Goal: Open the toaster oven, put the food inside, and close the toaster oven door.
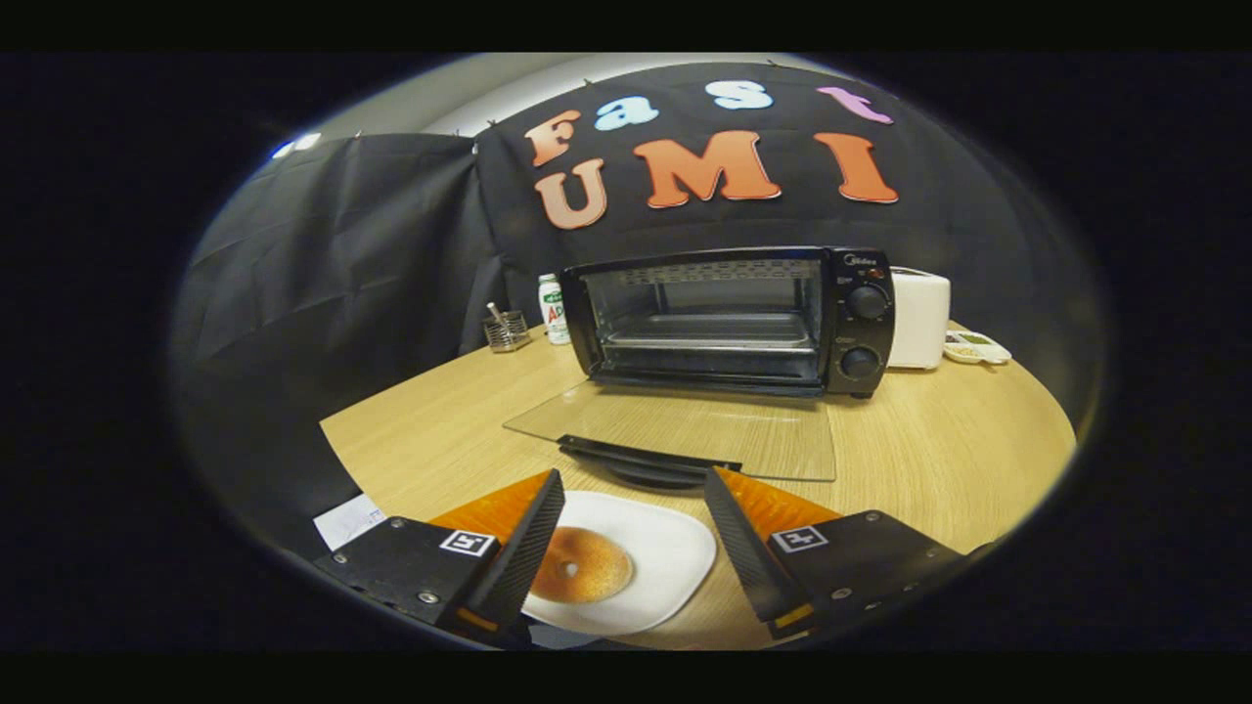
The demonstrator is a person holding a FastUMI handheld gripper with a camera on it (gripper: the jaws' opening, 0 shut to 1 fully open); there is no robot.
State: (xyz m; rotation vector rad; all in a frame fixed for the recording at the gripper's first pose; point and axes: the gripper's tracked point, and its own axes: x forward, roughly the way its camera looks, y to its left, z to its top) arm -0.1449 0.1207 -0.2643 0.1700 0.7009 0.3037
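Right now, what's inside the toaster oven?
Door down. The toaster oven holds a bare wire rack. The bagel sits on its plate between the open tool's fingers.

A staged recording booth made up as a kitchen corner, not a lived-in home. Black cloth [323,254] hung as walls, with a plain pale room wall [469,93] showing above it. On the light wooden table [929,440]: a black toaster oven [729,318] with its glass door [685,430] folded down, a white appliance [919,318] beside it, a bottle [555,308], a wire holder [507,330], a small dish [976,347], and a bagel [580,564] on a white plate [665,557] between the wide-spread gripper [634,489] fingers.
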